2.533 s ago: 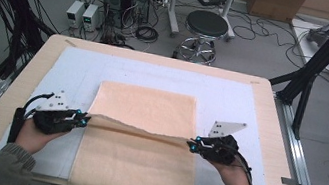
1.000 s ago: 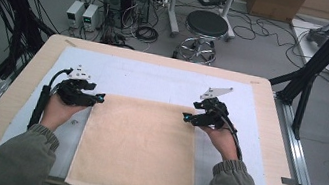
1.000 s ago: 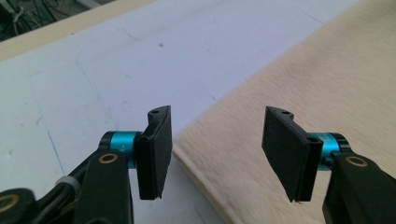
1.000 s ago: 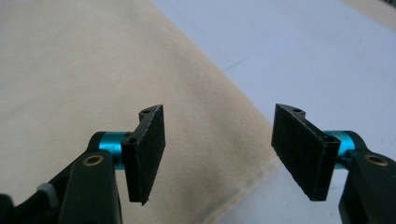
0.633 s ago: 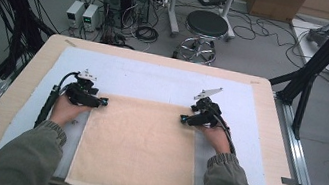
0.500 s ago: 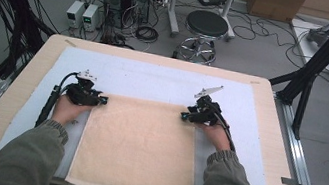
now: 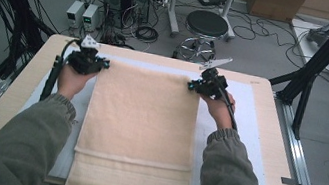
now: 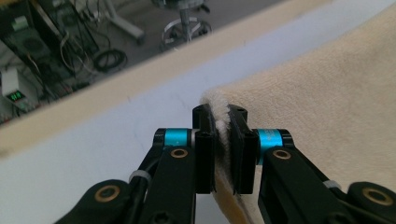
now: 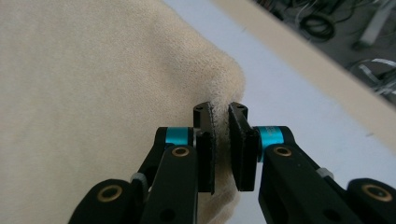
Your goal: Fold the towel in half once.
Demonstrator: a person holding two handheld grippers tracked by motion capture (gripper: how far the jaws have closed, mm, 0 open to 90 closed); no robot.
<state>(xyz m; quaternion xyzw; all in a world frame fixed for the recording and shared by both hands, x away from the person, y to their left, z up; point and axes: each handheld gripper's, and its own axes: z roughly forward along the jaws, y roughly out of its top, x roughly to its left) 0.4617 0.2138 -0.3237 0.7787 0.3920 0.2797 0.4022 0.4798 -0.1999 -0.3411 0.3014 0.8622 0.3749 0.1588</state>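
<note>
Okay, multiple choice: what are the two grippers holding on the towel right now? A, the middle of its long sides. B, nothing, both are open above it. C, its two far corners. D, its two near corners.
C: the left gripper and the right gripper are each shut on a far corner of the beige towel.

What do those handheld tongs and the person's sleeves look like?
Both the left tongs and right tongs are black, with bright blue bands and brass-coloured rivets. A grey three-cornered plate tops each, and a black cable trails behind. The sleeves are olive-grey.
</note>
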